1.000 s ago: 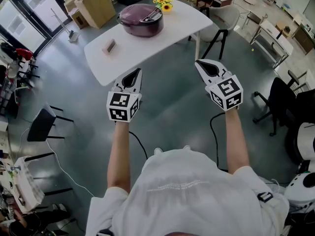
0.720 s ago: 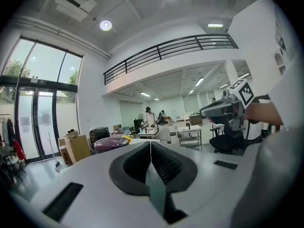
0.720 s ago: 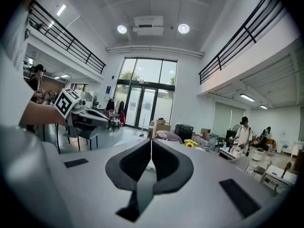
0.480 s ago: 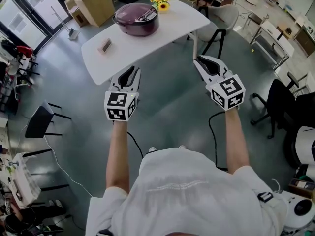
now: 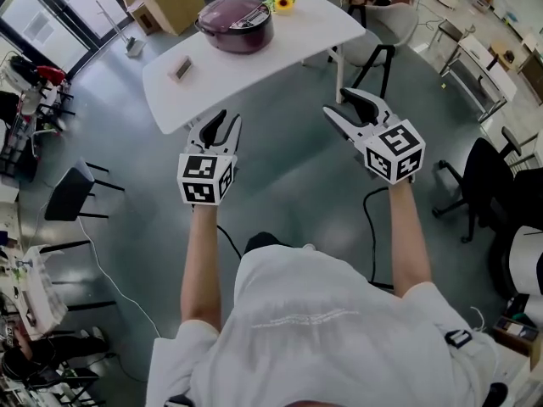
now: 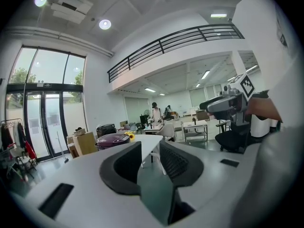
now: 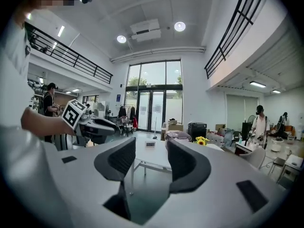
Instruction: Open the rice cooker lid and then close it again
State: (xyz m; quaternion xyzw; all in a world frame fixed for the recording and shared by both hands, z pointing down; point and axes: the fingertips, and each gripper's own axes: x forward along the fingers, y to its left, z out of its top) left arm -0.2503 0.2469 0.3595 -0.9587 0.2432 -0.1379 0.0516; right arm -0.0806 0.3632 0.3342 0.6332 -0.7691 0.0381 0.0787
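Table: I see a white table (image 5: pixel 280 45) standing on the grey floor ahead of me, carrying everything that matters here.
Cardboard box: a cardboard box (image 5: pixel 170 2) sits on the floor past the table's far left corner.
Rice cooker: the dark purple rice cooker (image 5: pixel 235 24) rests against the table's far long edge, about midway along it, with its lid down. Neither gripper touches it.
Right gripper: my right gripper (image 5: pixel 337 104) hangs over the floor on my side of the table's near edge. Its jaws have just been opening and now stand wide apart with nothing between them.
Left gripper: my left gripper (image 5: pixel 227 121) is also off the table, near its near left corner. Its jaws have just been opening and are parted, more narrowly than the right pair, and hold nothing.
Sunflowers: a small bunch of sunflowers (image 5: pixel 277 1) stands just beside the cooker, toward the far right corner.
Display: a small upright display (image 5: pixel 181 69) stands near the table's left end.
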